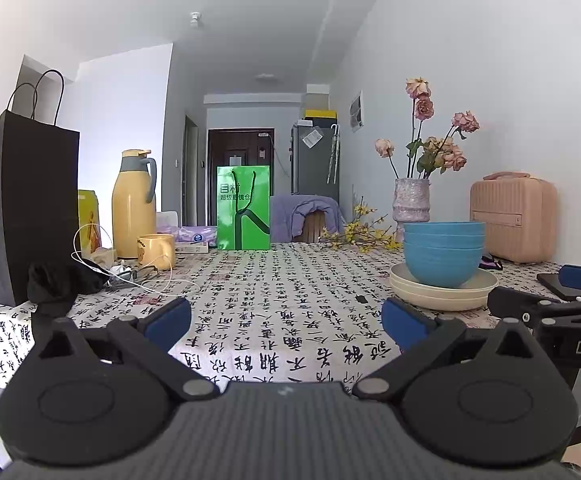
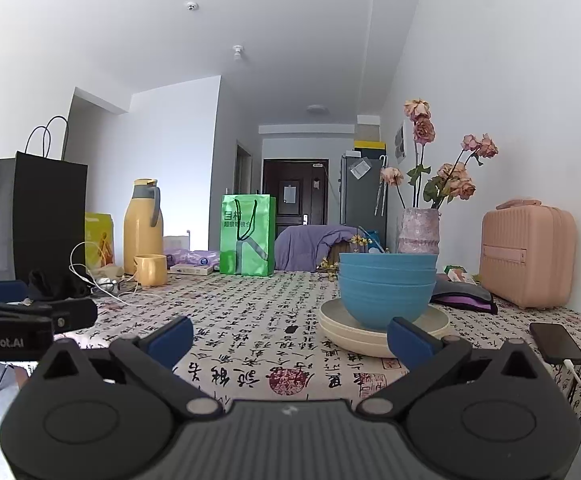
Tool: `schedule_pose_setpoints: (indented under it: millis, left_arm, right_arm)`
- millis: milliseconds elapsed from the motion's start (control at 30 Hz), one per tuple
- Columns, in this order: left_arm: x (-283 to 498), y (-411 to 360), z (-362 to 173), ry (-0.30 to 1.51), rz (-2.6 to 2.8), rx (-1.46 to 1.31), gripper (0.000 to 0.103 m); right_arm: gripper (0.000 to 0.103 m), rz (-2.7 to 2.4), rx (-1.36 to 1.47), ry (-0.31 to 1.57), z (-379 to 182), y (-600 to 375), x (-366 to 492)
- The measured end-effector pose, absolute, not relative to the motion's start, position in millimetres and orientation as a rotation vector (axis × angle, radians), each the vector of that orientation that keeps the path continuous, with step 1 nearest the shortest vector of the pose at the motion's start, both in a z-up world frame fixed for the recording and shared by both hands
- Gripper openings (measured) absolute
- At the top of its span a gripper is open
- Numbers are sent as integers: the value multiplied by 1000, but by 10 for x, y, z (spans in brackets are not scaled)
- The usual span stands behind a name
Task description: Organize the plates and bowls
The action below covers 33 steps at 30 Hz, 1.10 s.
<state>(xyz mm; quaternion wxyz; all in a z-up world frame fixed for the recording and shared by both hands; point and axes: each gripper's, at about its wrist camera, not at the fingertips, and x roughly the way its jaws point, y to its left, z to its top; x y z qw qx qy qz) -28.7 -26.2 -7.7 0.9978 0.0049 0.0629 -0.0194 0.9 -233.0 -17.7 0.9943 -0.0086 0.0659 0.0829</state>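
A stack of blue bowls (image 1: pixel 443 254) (image 2: pixel 386 290) rests on a stack of cream plates (image 1: pixel 442 295) (image 2: pixel 342 330) on the calligraphy-print tablecloth (image 1: pixel 282 288) (image 2: pixel 250 320). My left gripper (image 1: pixel 286 322) is open and low at the table's near edge, left of the stack, with nothing between its blue pads. My right gripper (image 2: pixel 290 336) is open wide just before the plates, its right fingertip (image 2: pixel 410 338) overlapping the plate rim in view, its jaws around nothing. Each gripper shows at the edge of the other's view.
A black paper bag (image 1: pixel 22 212), yellow thermos (image 1: pixel 133 204), yellow mug (image 1: pixel 156 251), cables and a green bag (image 1: pixel 243 208) stand left and back. A vase of dried roses (image 2: pixel 418 230), pink case (image 2: pixel 528 254), folded cloth (image 2: pixel 462 294) and charging phone (image 2: pixel 556 343) sit right.
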Motion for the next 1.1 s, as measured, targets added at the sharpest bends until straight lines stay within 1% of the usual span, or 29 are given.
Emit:
schedule_pose_setpoints:
  millis: [1100]
  left_arm:
    - [-297, -260, -70, 116, -45, 22, 103]
  right_arm:
    - [103, 159, 6, 152, -203, -2344, 33]
